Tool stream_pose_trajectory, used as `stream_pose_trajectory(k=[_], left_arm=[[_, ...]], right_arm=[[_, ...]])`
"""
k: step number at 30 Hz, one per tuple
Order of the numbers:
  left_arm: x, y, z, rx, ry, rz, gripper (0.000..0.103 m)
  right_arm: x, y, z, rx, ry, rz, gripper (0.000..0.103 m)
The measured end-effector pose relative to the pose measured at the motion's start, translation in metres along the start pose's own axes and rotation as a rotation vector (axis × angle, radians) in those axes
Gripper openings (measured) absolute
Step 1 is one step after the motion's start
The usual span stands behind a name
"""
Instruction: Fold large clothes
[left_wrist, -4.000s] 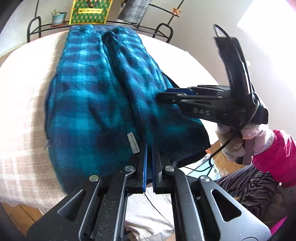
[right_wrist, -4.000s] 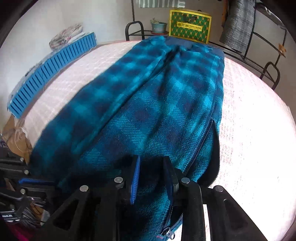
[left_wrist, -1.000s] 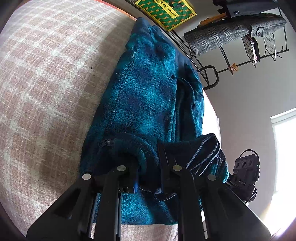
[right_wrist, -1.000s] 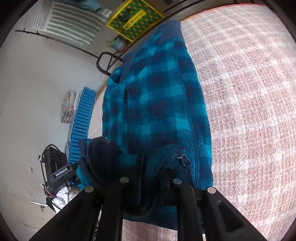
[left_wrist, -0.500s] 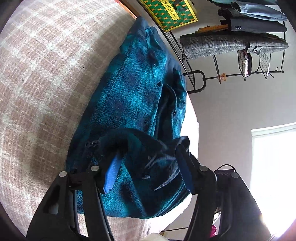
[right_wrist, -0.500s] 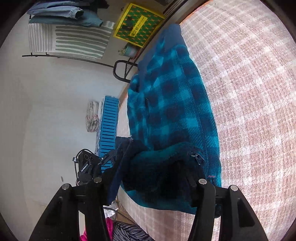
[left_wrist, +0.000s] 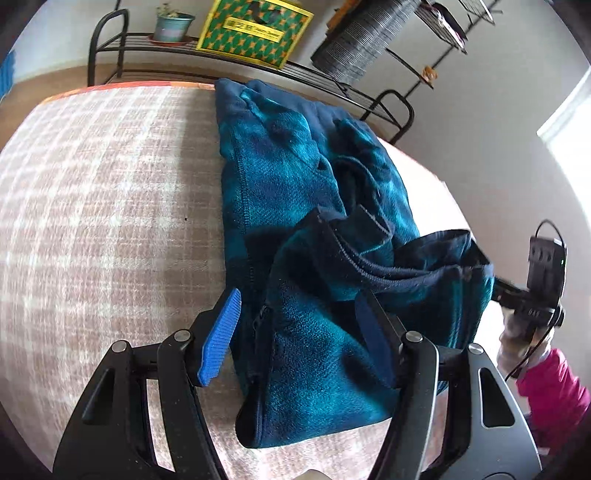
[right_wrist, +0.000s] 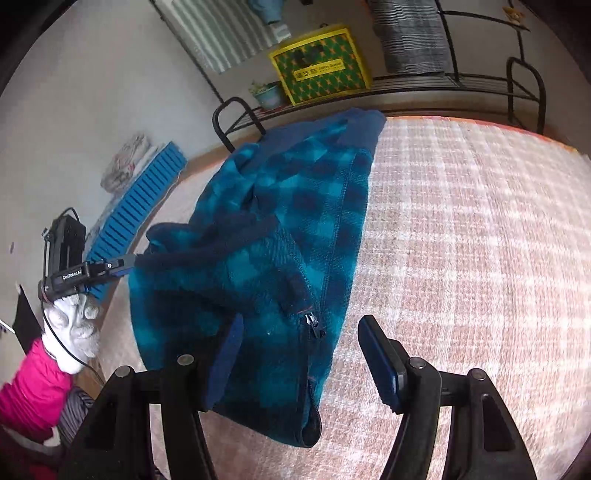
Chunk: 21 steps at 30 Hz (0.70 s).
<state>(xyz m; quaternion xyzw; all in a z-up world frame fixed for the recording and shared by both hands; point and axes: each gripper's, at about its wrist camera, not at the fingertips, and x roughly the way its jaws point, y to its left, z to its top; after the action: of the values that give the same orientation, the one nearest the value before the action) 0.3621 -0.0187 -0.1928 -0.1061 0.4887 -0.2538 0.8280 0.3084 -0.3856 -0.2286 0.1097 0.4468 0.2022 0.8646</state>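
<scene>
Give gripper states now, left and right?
Left gripper: open, just released the blue plaid fleece jacket.
Right gripper: open, just released it too.

Behind your plaid bedspread (left_wrist: 110, 206) you see a black metal rack (left_wrist: 122, 37) holding a potted plant (left_wrist: 173, 26) and a yellow-green patterned box (left_wrist: 255, 29); a blue slatted mat (right_wrist: 136, 206) lies alongside.

White walls (right_wrist: 92, 92), black metal rack (left_wrist: 258, 62), bright window (left_wrist: 569, 122) at right.

Pink-and-white checked bed cover (left_wrist: 110, 192), folded teal plaid fleece (left_wrist: 303, 236) directly on it
</scene>
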Motion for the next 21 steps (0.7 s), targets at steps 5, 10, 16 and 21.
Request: stream_pose_trajectory(k=[5,10,16,21], left_arm=[[0.026,0.009,0.007,-0.009,0.024,-0.034,0.066],[0.037,0.0,0.012,0.012,0.019,-0.05,0.027],[0.012,-0.005,0.014,-0.024,-0.052,-0.053,0.01],[0.037,0.031,0.017,-0.165,0.001,0.077,0.01]], right_arm=[[0.021,0.002,0.015,-0.033,0.0,0.003,0.069],[0.033,0.003,0.02,-0.043,0.002,0.028,0.052],[0.025,0.004,0.018,-0.009,-0.008,0.06,0.012],[0.044,-0.022,0.022,0.075,0.044,-0.003,0.011]])
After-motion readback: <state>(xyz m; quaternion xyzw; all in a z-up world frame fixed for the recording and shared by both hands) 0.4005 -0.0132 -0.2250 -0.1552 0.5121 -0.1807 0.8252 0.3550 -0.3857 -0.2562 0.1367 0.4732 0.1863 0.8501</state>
